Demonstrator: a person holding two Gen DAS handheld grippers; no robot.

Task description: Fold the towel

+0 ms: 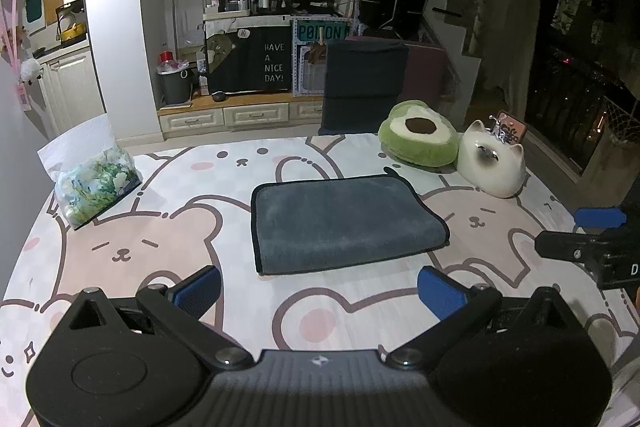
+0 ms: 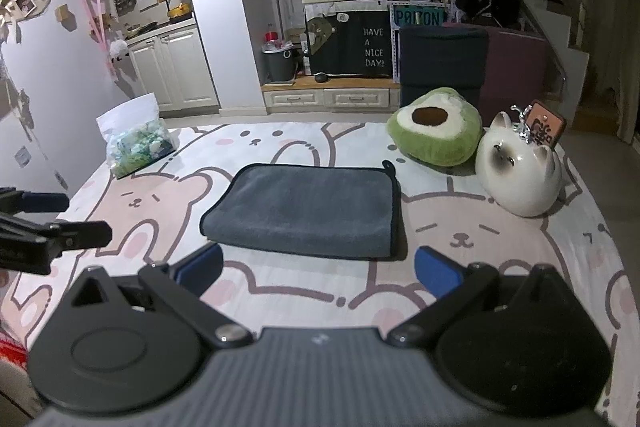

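Note:
A grey towel (image 1: 344, 223) with a dark edge lies folded flat on the bear-print mat (image 1: 160, 239), with a small loop at its far right corner. It also shows in the right wrist view (image 2: 308, 209). My left gripper (image 1: 320, 291) is open and empty, just short of the towel's near edge. My right gripper (image 2: 320, 271) is open and empty, also just short of the near edge. The right gripper shows at the right edge of the left wrist view (image 1: 580, 231); the left gripper shows at the left edge of the right wrist view (image 2: 60, 219).
A green avocado cushion (image 1: 420, 139) and a white cat figure (image 1: 494, 163) sit on the mat beyond the towel's right side. A clear bag of green things (image 1: 92, 179) stands at the far left. A dark folded chair (image 1: 364, 83) and cabinets stand behind the mat.

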